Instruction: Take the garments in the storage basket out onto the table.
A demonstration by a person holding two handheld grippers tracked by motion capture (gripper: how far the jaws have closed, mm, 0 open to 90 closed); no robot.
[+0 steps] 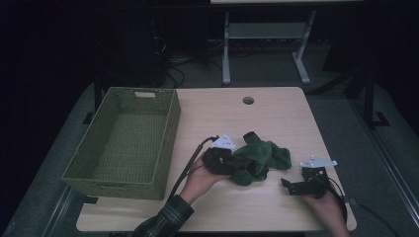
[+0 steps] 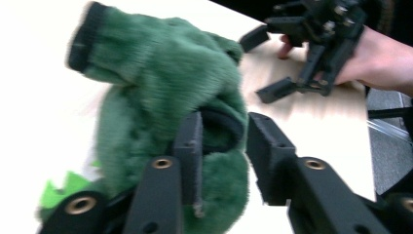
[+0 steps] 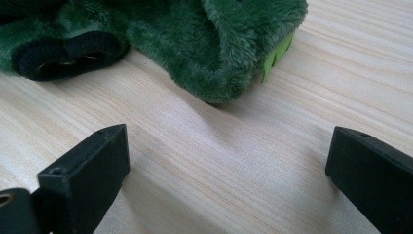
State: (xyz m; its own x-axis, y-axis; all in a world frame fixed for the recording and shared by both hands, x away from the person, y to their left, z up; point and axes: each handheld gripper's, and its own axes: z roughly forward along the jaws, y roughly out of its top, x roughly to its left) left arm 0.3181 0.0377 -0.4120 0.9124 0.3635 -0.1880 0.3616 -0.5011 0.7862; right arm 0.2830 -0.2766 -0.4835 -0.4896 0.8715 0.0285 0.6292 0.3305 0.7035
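A fuzzy green plush piece (image 1: 259, 155) with black cuffs and bright green spikes (image 3: 277, 53) lies crumpled on the wooden table (image 1: 276, 118), right of centre. My left gripper (image 1: 237, 165) is at its left edge. In the left gripper view the plush (image 2: 160, 73) bulges up over the jaws, and a black cuff (image 2: 224, 131) fills the narrow gap of that gripper (image 2: 221, 141), pinched between the pads. My right gripper (image 1: 291, 186) rests low on the table just right of the plush (image 3: 195, 39). Its jaws (image 3: 226, 161) stand wide open over bare wood. It is also seen from the left gripper (image 2: 265, 63).
A woven green basket (image 1: 118, 182) with nothing in it stands on the table's left side. A round cable hole (image 1: 248, 100) sits near the far edge. Beyond the table are white desk legs (image 1: 226, 49) and cables on the floor.
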